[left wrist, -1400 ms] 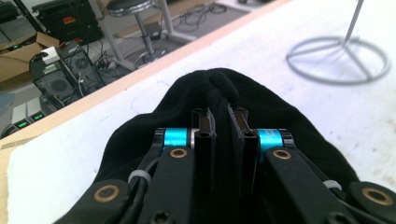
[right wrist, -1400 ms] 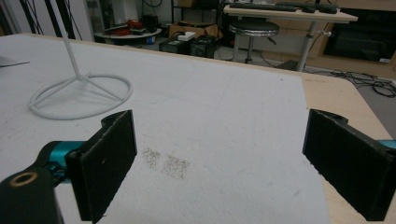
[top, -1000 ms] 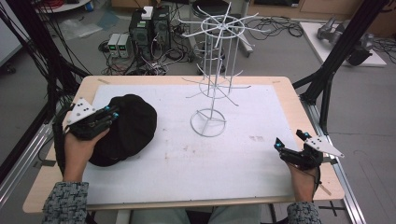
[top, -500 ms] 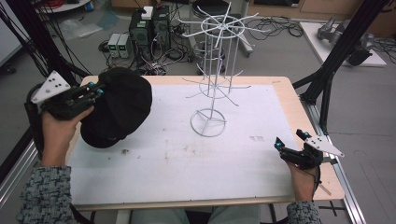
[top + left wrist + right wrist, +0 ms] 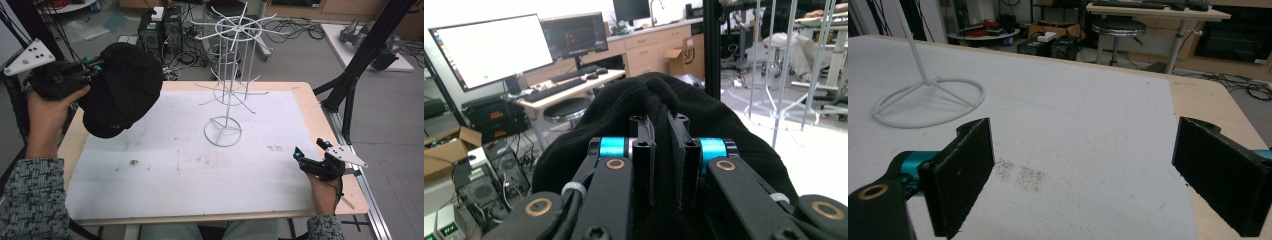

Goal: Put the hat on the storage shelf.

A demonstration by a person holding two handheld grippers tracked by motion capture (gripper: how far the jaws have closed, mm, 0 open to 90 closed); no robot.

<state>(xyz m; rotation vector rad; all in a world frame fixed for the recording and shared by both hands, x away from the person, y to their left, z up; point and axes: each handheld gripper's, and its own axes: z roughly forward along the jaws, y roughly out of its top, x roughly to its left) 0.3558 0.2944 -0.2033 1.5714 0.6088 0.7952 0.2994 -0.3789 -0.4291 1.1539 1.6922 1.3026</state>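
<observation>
The left claw [image 5: 95,66] is clamped tight on a fold of the black cap [image 5: 122,87], its two jaws nearly meeting with the fabric pinched between them (the left gripper view looks straight along them into the bunched cloth [image 5: 659,100]). The cap hangs clear of the worktop [image 5: 170,165], up over its far left corner, bulging out to the right of the claw with its crown toward the white wire rack [image 5: 227,75]; rack and cap stand near each other but apart. The right claw [image 5: 298,156] sits low at the worktop's near right edge, jaws spread wide with nothing between them, only the white mat [image 5: 1073,130] showing in the gap, and the rack's ring base [image 5: 928,105] lies well off to one side
</observation>
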